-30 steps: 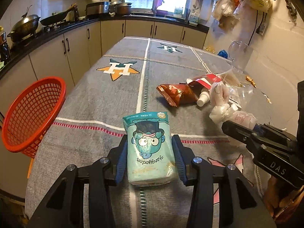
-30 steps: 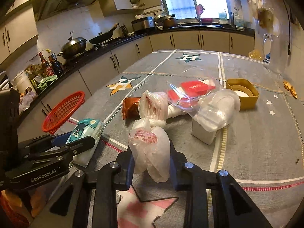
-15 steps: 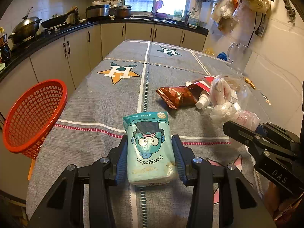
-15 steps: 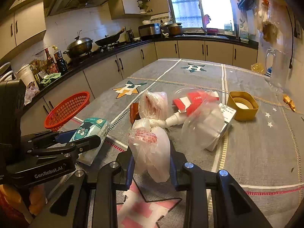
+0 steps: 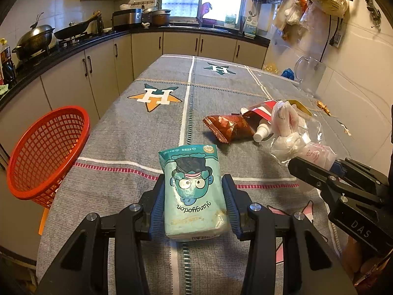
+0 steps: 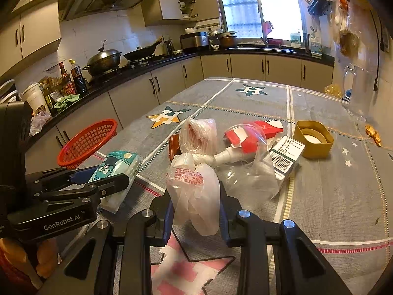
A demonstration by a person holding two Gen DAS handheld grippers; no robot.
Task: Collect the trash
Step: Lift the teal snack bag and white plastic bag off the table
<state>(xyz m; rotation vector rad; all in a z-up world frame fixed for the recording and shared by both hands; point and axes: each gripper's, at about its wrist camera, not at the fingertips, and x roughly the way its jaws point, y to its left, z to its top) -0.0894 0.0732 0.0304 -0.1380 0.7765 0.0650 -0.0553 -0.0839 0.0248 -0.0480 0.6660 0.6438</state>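
My left gripper is shut on a teal tissue pack with a cartoon face, held above the table near its front edge. My right gripper is shut on a knotted clear plastic bag with red print, also lifted. The pack also shows in the right wrist view, and the bag in the left wrist view. A red mesh basket hangs off the table's left edge. More trash lies mid-table: a brown snack wrapper, a red and white carton, a white bottle.
A grey star-patterned cloth covers the table. A white barcode box and a yellow square lid lie at the right. A clear jug stands by the wall. Kitchen counters with pots run along the left and back.
Both grippers have risen and pulled back a little with their loads. The plastic bag came up off the trash pile, and the loose clear bag beside it shifted.
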